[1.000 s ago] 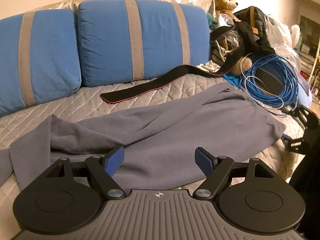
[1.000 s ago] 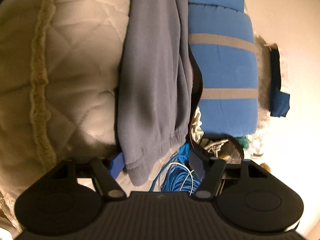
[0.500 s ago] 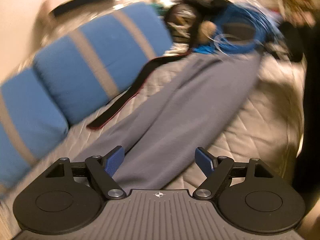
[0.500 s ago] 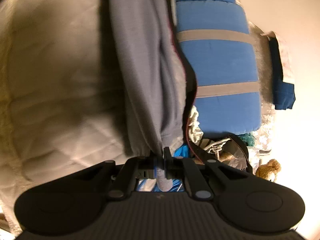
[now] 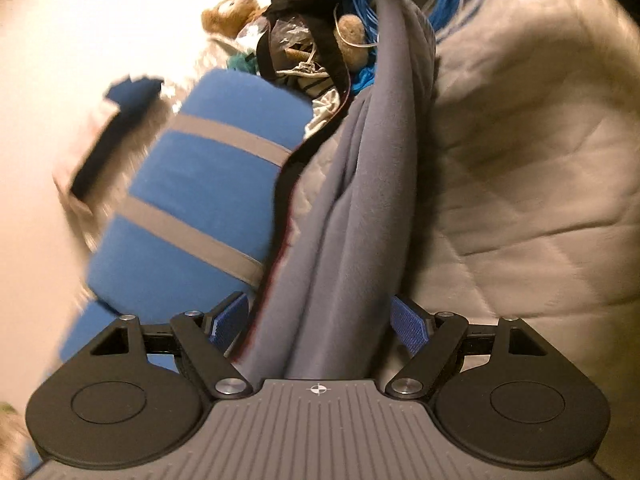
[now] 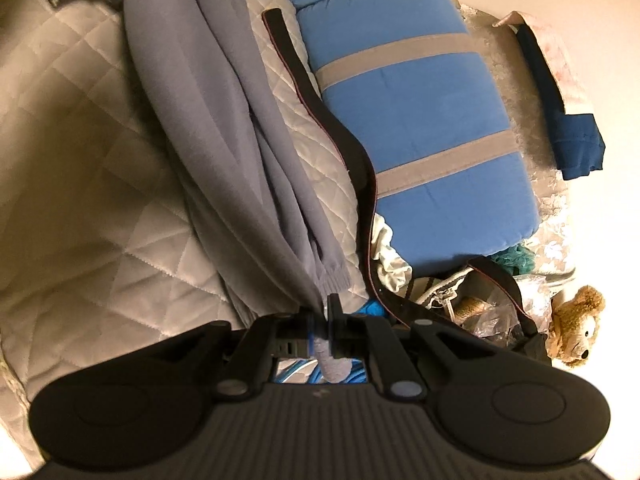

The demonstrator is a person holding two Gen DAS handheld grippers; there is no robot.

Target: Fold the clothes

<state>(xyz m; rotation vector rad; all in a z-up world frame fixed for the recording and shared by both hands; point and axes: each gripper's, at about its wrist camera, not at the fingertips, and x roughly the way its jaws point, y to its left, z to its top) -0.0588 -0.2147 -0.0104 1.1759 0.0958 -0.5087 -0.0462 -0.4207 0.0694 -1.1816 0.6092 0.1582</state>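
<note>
Between the wide-spread fingers of the left tool (image 5: 320,322) ran the grey sweatpants (image 5: 360,208), ungripped, over the quilted bed cover (image 5: 532,184); the right tool (image 6: 320,330) had pinched their cuffed hem.

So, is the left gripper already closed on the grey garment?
No, the left gripper is open: its blue pads stand wide apart on either side of the grey garment.

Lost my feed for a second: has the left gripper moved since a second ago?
Yes. The left gripper has swung around and closed in on the garment, which now lies between its open fingers; the blue cushion has shifted from ahead to its left.
</note>
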